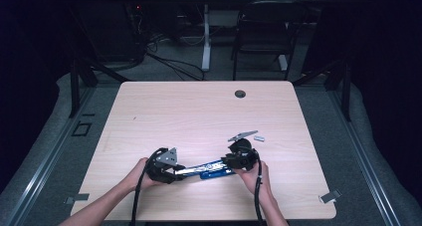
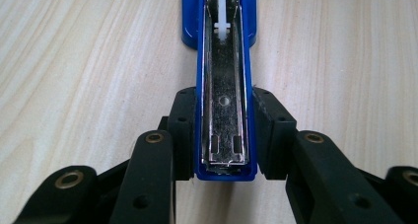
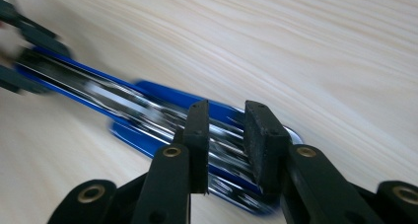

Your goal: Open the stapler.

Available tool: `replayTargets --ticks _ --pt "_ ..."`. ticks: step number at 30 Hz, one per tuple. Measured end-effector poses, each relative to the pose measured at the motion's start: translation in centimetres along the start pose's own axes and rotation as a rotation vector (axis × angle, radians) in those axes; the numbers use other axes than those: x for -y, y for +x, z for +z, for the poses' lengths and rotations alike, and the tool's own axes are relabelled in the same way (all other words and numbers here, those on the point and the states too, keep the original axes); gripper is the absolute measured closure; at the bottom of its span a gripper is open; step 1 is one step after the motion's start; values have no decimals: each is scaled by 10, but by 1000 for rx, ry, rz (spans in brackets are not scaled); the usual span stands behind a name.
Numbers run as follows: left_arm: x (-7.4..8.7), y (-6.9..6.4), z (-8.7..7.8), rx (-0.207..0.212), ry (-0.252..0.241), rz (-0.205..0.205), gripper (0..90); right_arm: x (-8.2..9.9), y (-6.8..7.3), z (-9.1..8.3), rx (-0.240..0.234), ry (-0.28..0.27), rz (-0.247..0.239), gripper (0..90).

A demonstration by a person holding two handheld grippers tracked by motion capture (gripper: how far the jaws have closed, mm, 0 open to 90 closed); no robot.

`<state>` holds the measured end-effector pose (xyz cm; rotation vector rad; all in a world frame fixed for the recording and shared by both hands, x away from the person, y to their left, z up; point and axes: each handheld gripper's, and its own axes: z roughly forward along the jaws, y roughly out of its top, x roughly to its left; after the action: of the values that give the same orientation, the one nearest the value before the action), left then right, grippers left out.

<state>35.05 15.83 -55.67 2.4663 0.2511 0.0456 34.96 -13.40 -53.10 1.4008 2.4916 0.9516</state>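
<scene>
Two grippers share the opened blue metal stapler [image 2: 224, 86]: left gripper [image 2: 224, 135] clamps it steady, while right gripper [image 3: 226, 135] hangs unclenched above it.

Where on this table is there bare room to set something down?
The whole far half of the table, up to the cable hole, is bare, as is the left edge. It is crowded near the front, around the blue stapler, both grippers and a small strip of staples.

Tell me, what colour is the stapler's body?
Blue, with a shiny silver metal channel inside. The stapler shows best in the left gripper view.
</scene>
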Motion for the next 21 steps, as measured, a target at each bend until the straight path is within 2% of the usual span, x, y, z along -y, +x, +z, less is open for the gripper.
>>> replayTargets --ticks 1,2,3,13,14,17,18,19,21 --pt "0 2 0 10 2 2 662 3 -6 -2 3 3 7 749" --pt "0 4 1 15 5 7 662 6 -12 -4 -26 -11 34 755" --pt "1 6 1 22 4 9 663 7 -15 -6 -24 -6 38 754" --pt "1 10 5 37 18 34 662 10 -15 -8 -14 -7 58 754" --pt "1 10 5 25 16 38 660 10 -16 -8 -22 -15 65 728" --pt "-1 9 3 33 23 34 655 10 -19 -10 -74 -33 70 605" --pt "-1 8 3 26 20 31 652 10 -20 -13 -74 -54 73 564" --pt "-2 8 3 29 31 33 649 10 -20 -15 -61 -57 70 546" --pt "-4 7 7 8 58 37 630 8 -24 -20 -50 -68 61 493"
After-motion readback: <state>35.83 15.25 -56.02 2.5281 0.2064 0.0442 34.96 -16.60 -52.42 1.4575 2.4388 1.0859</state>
